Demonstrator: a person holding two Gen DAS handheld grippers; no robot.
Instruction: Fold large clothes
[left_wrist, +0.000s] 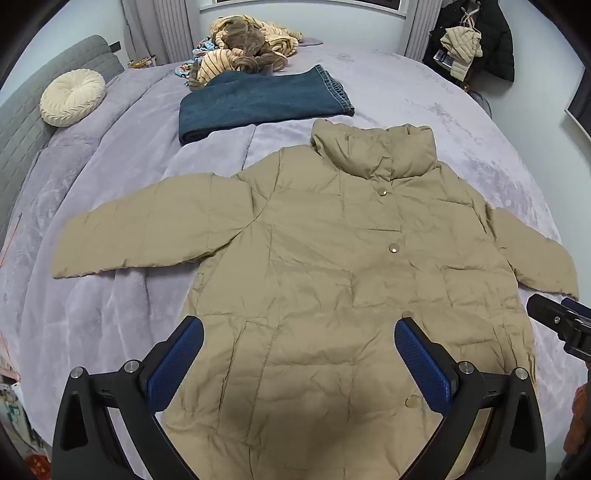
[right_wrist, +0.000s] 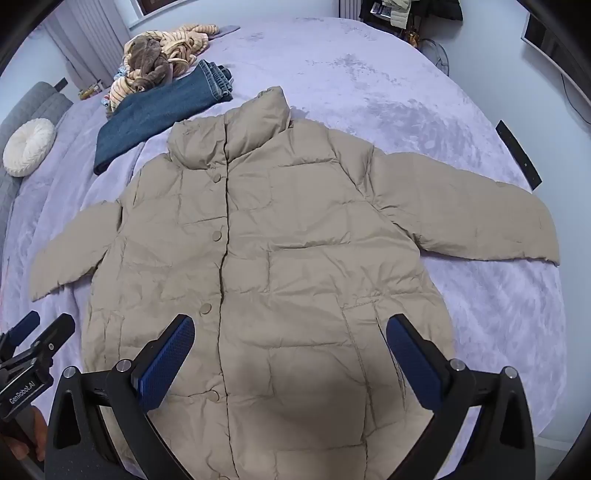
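We're seeing soft, even, cool light in both wrist views, sharp at centre. A blurry shadow pools on the beige puffer jacket (left_wrist: 332, 266) hem. Fisheye bends the bed (left_wrist: 461, 122), and the corners go black.

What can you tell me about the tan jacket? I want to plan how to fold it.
The jacket is a tan, quilted puffer with a thin, crinkled, slightly shiny shell. It has a tall stand-up collar, a snap-buttoned front that is closed, and a slanted pocket on each side. It lies flat, front up, on the lavender blanket, both sleeves spread outward, collar away from the cameras. Not yet folded. Only the blanket touches it; both grippers hover above its lower part, jaws open.
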